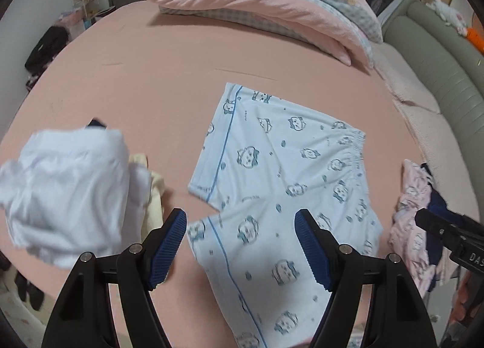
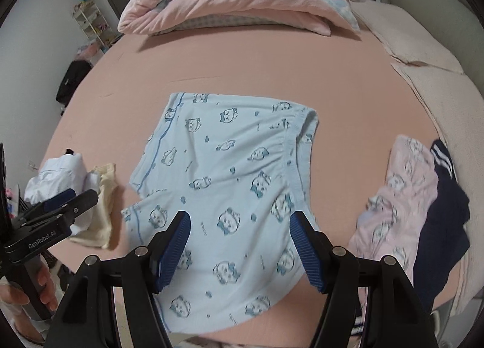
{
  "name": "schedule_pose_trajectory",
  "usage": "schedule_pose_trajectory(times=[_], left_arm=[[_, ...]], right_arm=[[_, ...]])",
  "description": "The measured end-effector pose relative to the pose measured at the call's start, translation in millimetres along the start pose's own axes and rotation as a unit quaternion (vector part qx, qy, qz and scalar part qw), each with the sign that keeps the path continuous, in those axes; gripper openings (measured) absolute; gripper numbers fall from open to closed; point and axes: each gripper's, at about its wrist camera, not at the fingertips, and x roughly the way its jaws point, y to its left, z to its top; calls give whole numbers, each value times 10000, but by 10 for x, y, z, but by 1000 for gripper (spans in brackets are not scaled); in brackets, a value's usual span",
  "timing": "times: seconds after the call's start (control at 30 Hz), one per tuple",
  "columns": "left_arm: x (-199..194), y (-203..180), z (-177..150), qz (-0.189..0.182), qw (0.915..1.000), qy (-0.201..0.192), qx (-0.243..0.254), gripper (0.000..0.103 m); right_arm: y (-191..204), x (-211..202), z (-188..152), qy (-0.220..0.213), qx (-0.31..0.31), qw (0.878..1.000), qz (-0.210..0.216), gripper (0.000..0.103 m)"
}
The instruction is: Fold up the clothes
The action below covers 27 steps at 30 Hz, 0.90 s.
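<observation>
Light blue shorts [image 1: 272, 172] [image 2: 230, 184] with a cat print and blue side stripes lie spread flat on the pink bed sheet [image 1: 157, 81], waistband to the right. My left gripper [image 1: 240, 224] hovers open above the lower leg of the shorts with nothing between its blue pads. My right gripper [image 2: 239, 224] hangs open over the middle of the shorts, also empty. In the right wrist view the left gripper [image 2: 75, 195] shows at the left edge, held by a hand [image 2: 33, 287].
A crumpled white garment [image 1: 66, 190] [image 2: 63, 175] and a pale yellow one [image 1: 154, 193] [image 2: 103, 211] lie left of the shorts. A pink printed garment [image 2: 393, 205] and a navy one [image 2: 444, 211] lie to the right. A folded pink duvet [image 1: 257, 6] sits at the far end.
</observation>
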Motion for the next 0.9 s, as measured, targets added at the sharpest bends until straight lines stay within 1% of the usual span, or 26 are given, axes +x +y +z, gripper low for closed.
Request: schedule_pose_trajectory(times=[0.13,0.27,0.43,0.57,0.7,0.8,0.9], left_arm=[[-76,5,-222,24,9999,-70,110,73],[-65,-13,-491,16,9995,-116,282,73],[8,-43,-846,-15,9985,-76,534,73],[94,-49,-1045,-98,9975,-5,700,73],[167,-27,-1226,-161,9958,29,897,73],[223,16,-1304,-314,9951,71,933,73],[279,48,-1337,-235,9954,106,925,73]], right_arm=[[-82,-85,-239,0,103,9999,90,68],[-171,-52,-488,74,204,9997,118,68],[-254,121,-774,310,294,9990,124,68],[-335,253,-947,464,436,9978,187,68],[-437,371,-1080,638,741,9941,460,68],[-482,474,-1158,757,897,9908,669,68],[-564,575,-1240,830,1213,9852,878,68]])
